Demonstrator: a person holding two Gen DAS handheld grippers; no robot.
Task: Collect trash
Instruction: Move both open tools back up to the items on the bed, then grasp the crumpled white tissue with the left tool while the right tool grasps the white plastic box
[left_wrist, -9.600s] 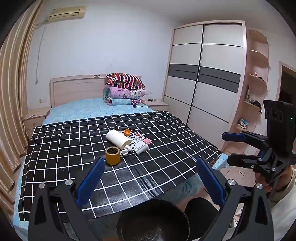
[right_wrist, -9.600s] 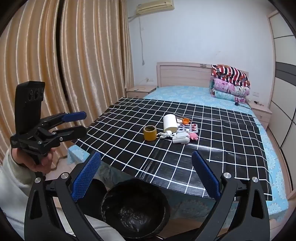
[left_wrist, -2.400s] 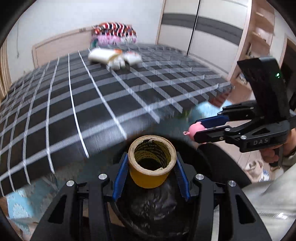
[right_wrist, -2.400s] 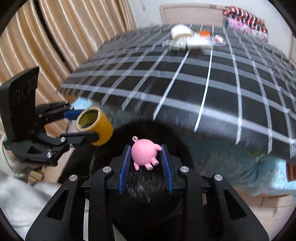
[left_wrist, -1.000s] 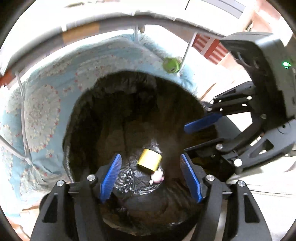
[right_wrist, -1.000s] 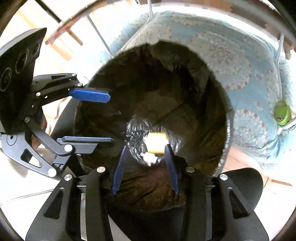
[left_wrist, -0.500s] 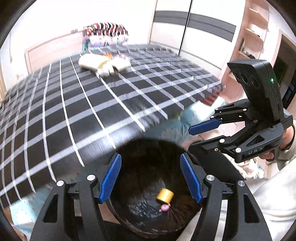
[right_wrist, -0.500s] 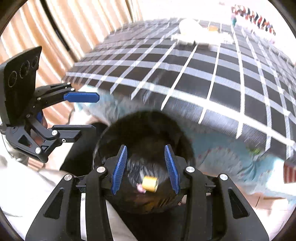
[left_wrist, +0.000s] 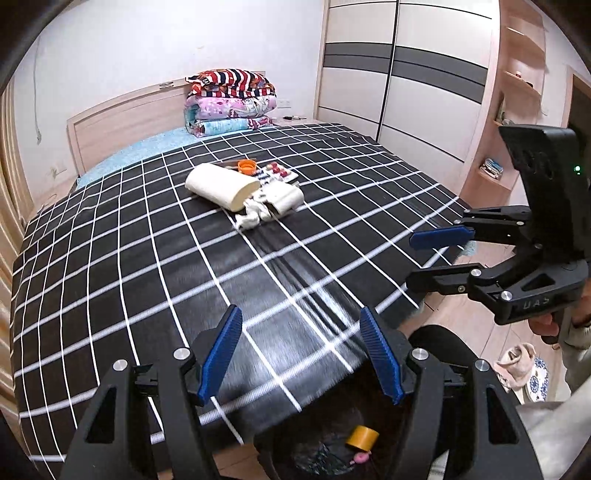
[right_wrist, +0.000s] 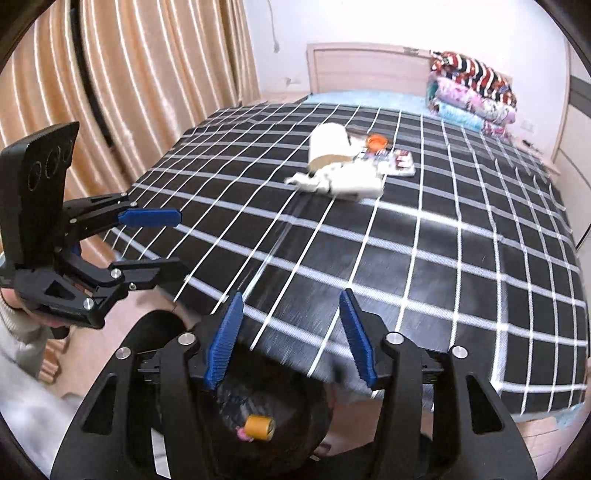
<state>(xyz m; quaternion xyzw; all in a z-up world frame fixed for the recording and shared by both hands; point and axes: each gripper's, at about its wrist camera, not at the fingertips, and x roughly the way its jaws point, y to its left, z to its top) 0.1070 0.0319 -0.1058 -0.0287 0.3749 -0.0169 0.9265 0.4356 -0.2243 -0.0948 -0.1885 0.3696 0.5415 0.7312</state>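
A black trash bin stands below the bed's near edge. In it lie a yellow tape roll and a small pink toy. My left gripper hovers open and empty above the bin. Beside it, my right gripper has its jaws opening, with nothing between them. Farther up the checked bedspread lie a white paper roll, a crumpled tissue, a white case, an orange cap and a pill blister pack.
Folded quilts are stacked by the headboard. A wardrobe and shelves line the bed's right side, and curtains hang on its left. A slipper lies on the floor near the person's leg.
Both grippers have risen out of the bin and tipped up, so the bedspread fills the views again. The right jaws have widened. The tape roll and pink toy stay in the bin.
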